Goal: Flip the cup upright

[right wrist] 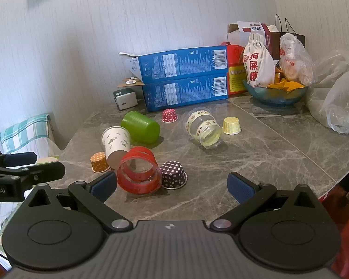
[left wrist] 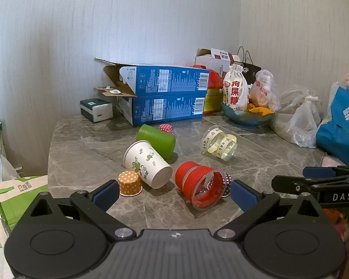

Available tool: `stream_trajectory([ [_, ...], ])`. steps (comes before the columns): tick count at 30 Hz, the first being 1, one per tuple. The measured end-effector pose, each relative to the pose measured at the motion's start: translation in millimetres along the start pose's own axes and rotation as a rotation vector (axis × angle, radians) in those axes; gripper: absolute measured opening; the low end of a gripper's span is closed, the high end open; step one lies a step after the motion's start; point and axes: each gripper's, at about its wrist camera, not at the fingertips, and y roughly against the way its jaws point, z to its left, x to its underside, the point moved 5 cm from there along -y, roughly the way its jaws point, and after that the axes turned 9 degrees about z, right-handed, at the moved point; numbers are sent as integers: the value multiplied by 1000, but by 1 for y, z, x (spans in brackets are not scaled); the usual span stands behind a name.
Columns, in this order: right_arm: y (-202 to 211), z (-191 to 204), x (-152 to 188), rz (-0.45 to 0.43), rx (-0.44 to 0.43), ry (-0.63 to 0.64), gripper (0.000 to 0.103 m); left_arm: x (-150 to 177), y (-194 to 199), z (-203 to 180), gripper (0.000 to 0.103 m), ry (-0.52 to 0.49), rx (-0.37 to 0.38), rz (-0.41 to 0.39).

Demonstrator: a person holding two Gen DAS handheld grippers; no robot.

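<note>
Several cups lie on their sides on the grey marble table (left wrist: 81, 144): a red-banded clear cup (left wrist: 199, 186) (right wrist: 138, 172), a white paper cup with green leaf print (left wrist: 146, 164) (right wrist: 116, 144), a green plastic cup (left wrist: 157, 140) (right wrist: 140, 126) and a clear cup with cream bands (left wrist: 219, 143) (right wrist: 204, 127). My left gripper (left wrist: 173, 195) is open and empty, just short of the red cup. My right gripper (right wrist: 172, 186) is open and empty, the red cup near its left finger.
Small dotted cupcake liners stand upside down: orange (left wrist: 129, 183), purple (right wrist: 173, 174), red (right wrist: 169, 115), yellow (right wrist: 231, 125). Stacked blue boxes (left wrist: 165, 93), a tissue pack (left wrist: 96, 110), a blue bowl (right wrist: 275, 94) and plastic bags (right wrist: 342, 102) crowd the back and right.
</note>
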Motion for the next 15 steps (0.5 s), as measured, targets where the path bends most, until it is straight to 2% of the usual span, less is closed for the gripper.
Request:
stream_trajectory([
  [15,-1,0,0,3,-3,-3,102,-1,1,0,102,17,11,0],
])
